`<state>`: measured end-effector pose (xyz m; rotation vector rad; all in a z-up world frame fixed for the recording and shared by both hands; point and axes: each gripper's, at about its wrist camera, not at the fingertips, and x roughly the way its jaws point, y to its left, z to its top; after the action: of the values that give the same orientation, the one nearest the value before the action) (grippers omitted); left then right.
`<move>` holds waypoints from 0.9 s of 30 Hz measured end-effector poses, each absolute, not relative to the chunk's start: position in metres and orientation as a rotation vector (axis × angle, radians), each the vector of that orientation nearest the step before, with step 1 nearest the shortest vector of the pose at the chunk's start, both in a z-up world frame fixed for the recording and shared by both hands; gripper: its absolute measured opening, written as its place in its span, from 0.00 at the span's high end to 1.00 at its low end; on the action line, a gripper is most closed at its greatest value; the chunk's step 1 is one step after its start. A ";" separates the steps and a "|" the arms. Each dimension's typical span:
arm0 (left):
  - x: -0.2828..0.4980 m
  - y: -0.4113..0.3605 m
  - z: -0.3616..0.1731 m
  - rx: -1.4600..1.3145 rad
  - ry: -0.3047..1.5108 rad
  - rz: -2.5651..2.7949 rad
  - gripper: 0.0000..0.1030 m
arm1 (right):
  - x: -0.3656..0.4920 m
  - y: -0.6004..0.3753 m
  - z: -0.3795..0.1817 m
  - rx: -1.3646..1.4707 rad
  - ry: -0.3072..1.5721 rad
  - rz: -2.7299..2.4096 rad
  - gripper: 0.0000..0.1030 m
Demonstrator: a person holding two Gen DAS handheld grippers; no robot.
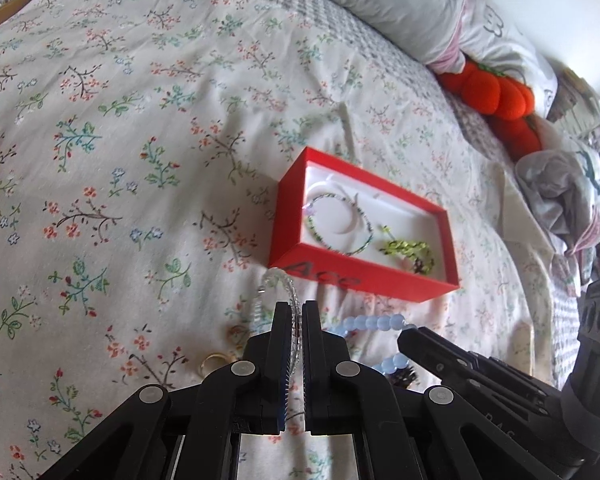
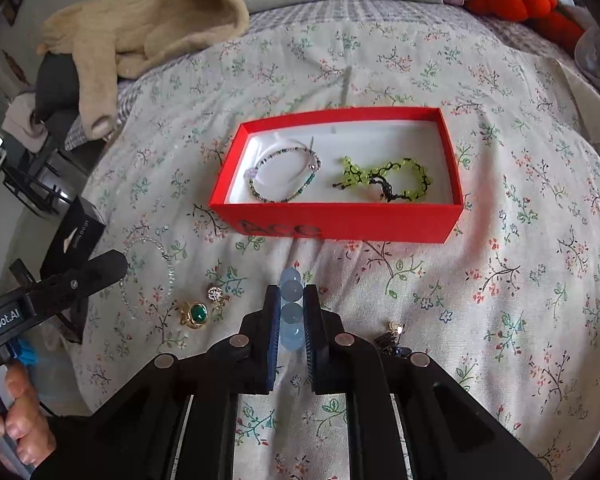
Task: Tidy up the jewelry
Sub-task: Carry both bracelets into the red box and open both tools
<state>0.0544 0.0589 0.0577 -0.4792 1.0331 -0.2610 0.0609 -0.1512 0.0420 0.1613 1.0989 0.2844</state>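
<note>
Pale blue bead bracelet [image 2: 291,312] sits btwn right gripper [image 2: 292,336] pads, clamped, above floral bedspread [image 2: 500,280]. Clear bead bracelet [image 1: 290,292] pinched in left gripper [image 1: 297,320], jaws fully closed on it. Red box [image 2: 340,224] just beyond, w/ two bracelets inside. Green-stone ring [image 2: 195,314] lies near on spread.

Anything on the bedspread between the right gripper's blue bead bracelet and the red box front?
Nothing: in the right wrist view, only bare floral bedspread lies between the blue bead bracelet and the red box.
</note>
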 end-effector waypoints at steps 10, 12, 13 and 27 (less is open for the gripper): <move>0.083 0.023 0.074 -0.442 0.998 -0.315 1.00 | 0.069 -0.182 0.073 0.261 1.002 0.260 0.89; 0.090 0.015 0.078 -0.445 0.992 -0.344 1.00 | 0.069 -0.186 0.079 0.271 0.982 0.259 0.89; 0.093 0.011 0.081 -0.451 0.988 -0.365 1.00 | 0.069 -0.189 0.082 0.279 0.975 0.260 0.89; 0.143 -0.035 0.061 -0.539 0.983 -0.532 1.00 | 0.088 -0.226 0.108 0.341 0.870 0.146 0.89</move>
<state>0.1426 -0.0347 0.0611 -0.5391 0.9830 -0.5320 0.0878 -0.2258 0.1078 0.3407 0.8695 0.1465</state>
